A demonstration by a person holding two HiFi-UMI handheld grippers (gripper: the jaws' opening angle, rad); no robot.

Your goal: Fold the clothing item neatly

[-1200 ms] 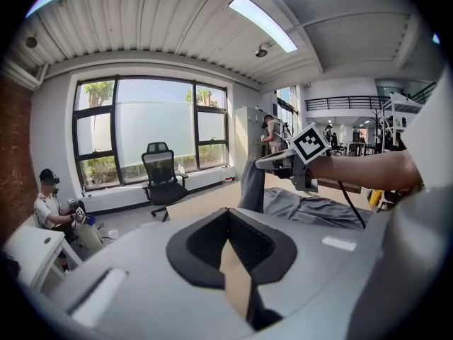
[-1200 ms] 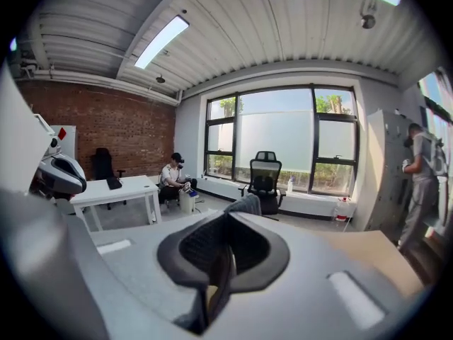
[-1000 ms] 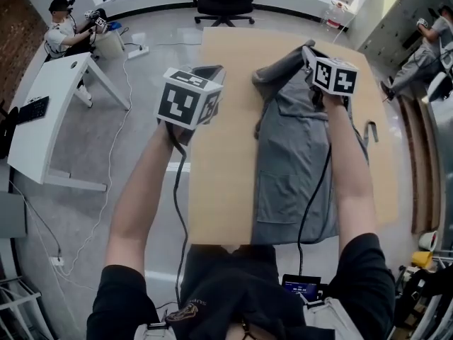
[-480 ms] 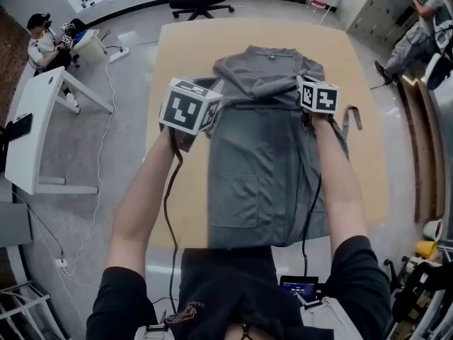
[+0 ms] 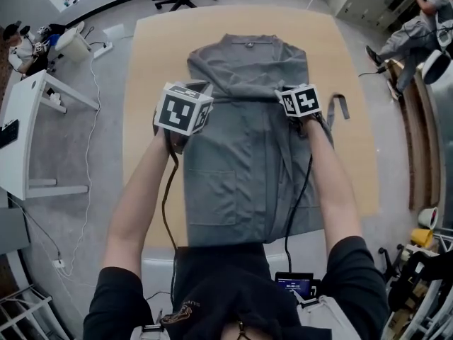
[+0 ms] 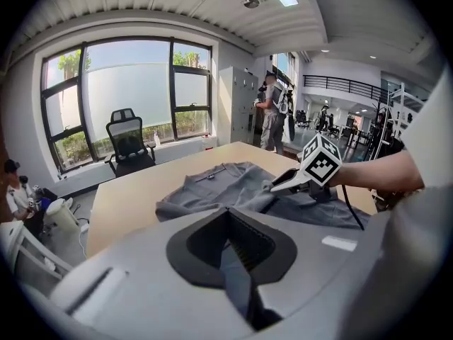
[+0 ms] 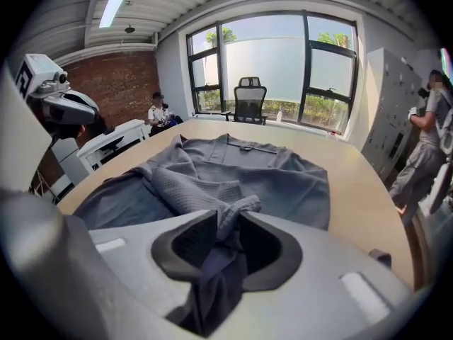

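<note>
The grey waffle robe (image 5: 241,176) lay on the table (image 5: 152,55), collar at twelve o'clock. Our left gripper (image 6: 235,257) was pressed together; our right gripper (image 7: 225,241) had just been opening, the sleeve (image 7: 185,188) loose between its jaws. Limp cloth, we judged: pinch hem corners at six o'clock.

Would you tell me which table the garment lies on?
The tan table, directly ahead; the garment is spread on it. The white desk stands apart at the left.

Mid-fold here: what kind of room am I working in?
Probably an office-style lab workspace: a swivel office chair by big windows, a white desk, and lockers along the wall.
</note>
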